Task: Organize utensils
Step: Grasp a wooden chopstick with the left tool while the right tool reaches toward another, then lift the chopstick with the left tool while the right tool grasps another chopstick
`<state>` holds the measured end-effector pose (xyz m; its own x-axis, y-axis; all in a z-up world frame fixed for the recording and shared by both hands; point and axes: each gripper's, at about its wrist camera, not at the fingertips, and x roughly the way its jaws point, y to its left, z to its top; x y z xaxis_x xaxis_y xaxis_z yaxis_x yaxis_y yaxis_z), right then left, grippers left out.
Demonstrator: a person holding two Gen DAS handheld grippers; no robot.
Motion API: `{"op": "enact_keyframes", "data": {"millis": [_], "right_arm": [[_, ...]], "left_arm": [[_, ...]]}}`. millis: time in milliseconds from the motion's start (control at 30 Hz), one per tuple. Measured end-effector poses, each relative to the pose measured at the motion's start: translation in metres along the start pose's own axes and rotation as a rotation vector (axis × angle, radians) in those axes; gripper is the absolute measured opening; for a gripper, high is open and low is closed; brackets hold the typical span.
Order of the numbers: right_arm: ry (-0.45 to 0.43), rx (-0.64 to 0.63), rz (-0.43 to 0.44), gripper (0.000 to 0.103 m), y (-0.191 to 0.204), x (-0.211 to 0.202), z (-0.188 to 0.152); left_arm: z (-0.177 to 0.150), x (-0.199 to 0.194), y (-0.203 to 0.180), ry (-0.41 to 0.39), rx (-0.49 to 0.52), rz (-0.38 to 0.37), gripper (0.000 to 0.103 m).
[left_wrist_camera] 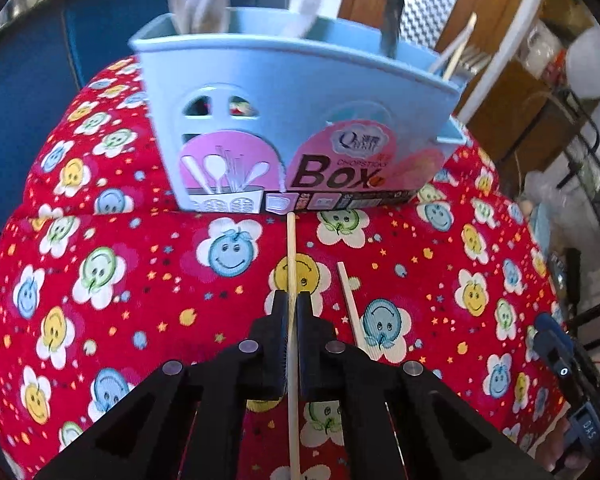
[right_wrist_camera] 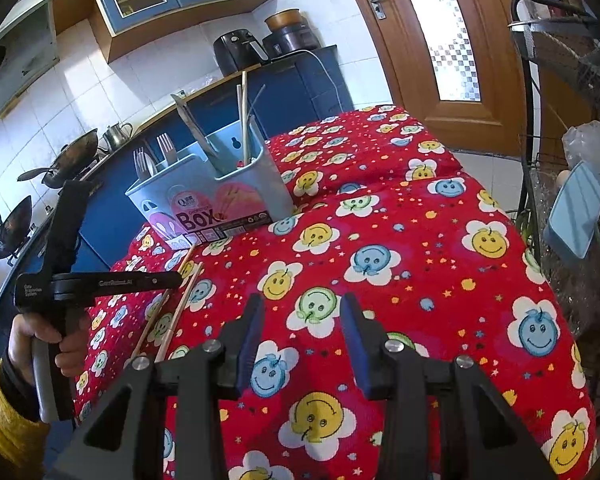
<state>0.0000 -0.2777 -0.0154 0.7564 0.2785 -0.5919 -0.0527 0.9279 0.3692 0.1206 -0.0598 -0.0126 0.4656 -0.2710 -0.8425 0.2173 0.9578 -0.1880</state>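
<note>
A light blue utensil box (left_wrist_camera: 300,120) stands on the red smiley-face tablecloth (left_wrist_camera: 140,280); it holds spoons, forks, a knife and chopsticks. My left gripper (left_wrist_camera: 293,300) is shut on a wooden chopstick (left_wrist_camera: 291,248) whose tip points at the box's base. A second chopstick (left_wrist_camera: 350,304) lies on the cloth just to its right. In the right wrist view the box (right_wrist_camera: 216,184) is at the far left, with both chopsticks (right_wrist_camera: 180,308) and the left gripper (right_wrist_camera: 172,280) in front of it. My right gripper (right_wrist_camera: 300,320) is open and empty above the cloth.
The table (right_wrist_camera: 420,260) ends at the left by blue kitchen cabinets (right_wrist_camera: 112,200) with woks on a stove. A wire rack (right_wrist_camera: 560,160) with bags stands at the right. A wooden door (right_wrist_camera: 460,40) is behind the table.
</note>
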Motion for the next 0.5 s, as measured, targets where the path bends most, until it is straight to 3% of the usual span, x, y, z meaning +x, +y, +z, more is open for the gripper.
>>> {"op": "enact_keyframes", "data": {"millis": [233,500], "right_arm": [[0.005,-0.025,-0.004,0.042,0.018,0.0,0.003],[0.055,-0.069,0.014,0.042,0.043,0.005,0.006]], "left_arm": [[-0.019,-0.038,0.016,-0.152,-0.024,-0.029,0.004],[-0.031,-0.077,0.033,-0.316,-0.028,0.009,0.004]]}}
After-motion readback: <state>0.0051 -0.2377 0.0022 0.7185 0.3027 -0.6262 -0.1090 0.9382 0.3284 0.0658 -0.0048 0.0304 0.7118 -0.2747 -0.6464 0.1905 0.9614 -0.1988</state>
